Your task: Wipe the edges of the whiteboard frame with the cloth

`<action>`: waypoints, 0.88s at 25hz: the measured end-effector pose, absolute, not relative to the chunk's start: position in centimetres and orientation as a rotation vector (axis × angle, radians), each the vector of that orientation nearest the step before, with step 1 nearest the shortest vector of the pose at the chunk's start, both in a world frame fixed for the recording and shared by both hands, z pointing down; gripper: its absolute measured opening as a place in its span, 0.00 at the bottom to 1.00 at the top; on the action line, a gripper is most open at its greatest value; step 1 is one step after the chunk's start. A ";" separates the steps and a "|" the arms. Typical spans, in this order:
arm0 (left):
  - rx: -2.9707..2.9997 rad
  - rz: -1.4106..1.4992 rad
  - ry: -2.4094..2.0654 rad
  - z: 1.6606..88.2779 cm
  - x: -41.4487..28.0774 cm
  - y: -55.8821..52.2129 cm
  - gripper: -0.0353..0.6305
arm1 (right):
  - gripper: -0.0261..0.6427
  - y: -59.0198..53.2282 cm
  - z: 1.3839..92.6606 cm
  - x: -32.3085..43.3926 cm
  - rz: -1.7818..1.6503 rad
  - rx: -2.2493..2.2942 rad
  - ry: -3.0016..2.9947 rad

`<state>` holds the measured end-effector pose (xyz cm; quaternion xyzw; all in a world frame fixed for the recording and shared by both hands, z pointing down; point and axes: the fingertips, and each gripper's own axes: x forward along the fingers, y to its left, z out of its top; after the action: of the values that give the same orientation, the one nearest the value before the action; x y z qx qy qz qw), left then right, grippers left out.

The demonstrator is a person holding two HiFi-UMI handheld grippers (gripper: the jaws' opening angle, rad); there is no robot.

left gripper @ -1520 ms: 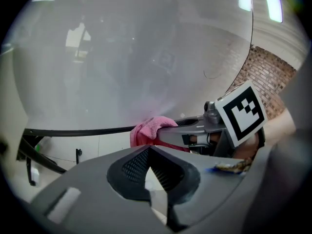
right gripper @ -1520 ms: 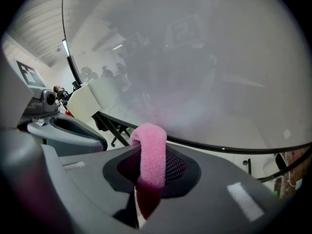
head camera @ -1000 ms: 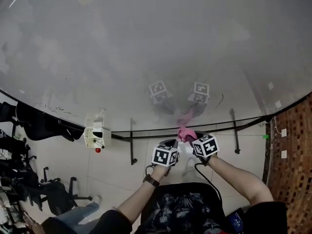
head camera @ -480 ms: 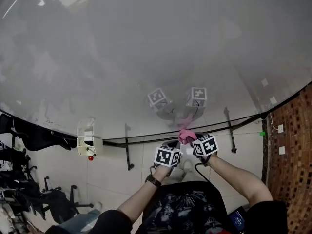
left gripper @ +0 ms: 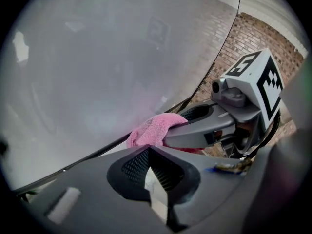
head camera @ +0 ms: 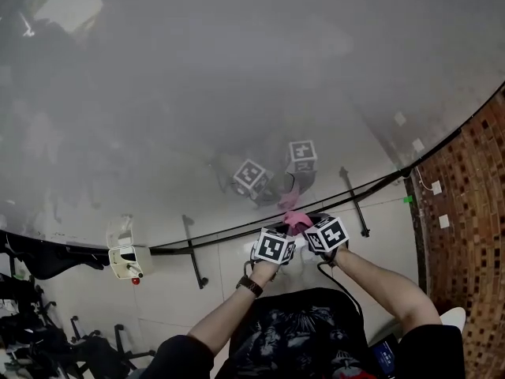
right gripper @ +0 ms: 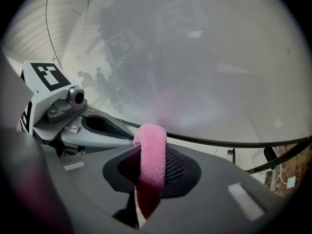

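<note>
The left gripper (left gripper: 152, 179) and right gripper (right gripper: 146, 179) are grey plastic with black meshed pads (left gripper: 136, 165). Each carries a white cube (head camera: 274, 246) with black square markers. The person wears a dark wristband (head camera: 250, 286) and a black patterned shirt (head camera: 296, 334).

- The whiteboard (head camera: 237, 93) fills the space ahead, with its frame (head camera: 213, 238) along the lower edge.
- The cloth (head camera: 297, 222) rests at that frame, between the jaws of the right gripper (right gripper: 148, 167).
- The left gripper (left gripper: 148, 155) sits just left of it.
- A small box (head camera: 126, 260) hangs below the frame, far left.
- A brick wall (head camera: 473, 212) stands to the right.
</note>
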<state>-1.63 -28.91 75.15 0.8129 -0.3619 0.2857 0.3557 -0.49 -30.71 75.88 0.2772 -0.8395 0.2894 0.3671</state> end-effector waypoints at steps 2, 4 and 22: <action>2.100 0.773 -0.934 75.6 -1.2 -29.6 0.05 | 0.14 -31.0 75.9 -0.2 0.752 0.677 -2.172; 2.096 0.796 -0.934 76.3 -0.8 -30.2 0.05 | 0.14 -31.3 75.8 -0.4 0.749 0.625 -2.198; 1.866 0.701 -1.087 77.9 14.7 -33.3 0.05 | 0.14 -35.2 79.2 14.6 0.829 0.462 -2.150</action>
<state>14.74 -33.33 77.92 0.7452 -0.4339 0.2799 0.4221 14.65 -35.21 79.15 0.1815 -0.8441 0.3255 0.3855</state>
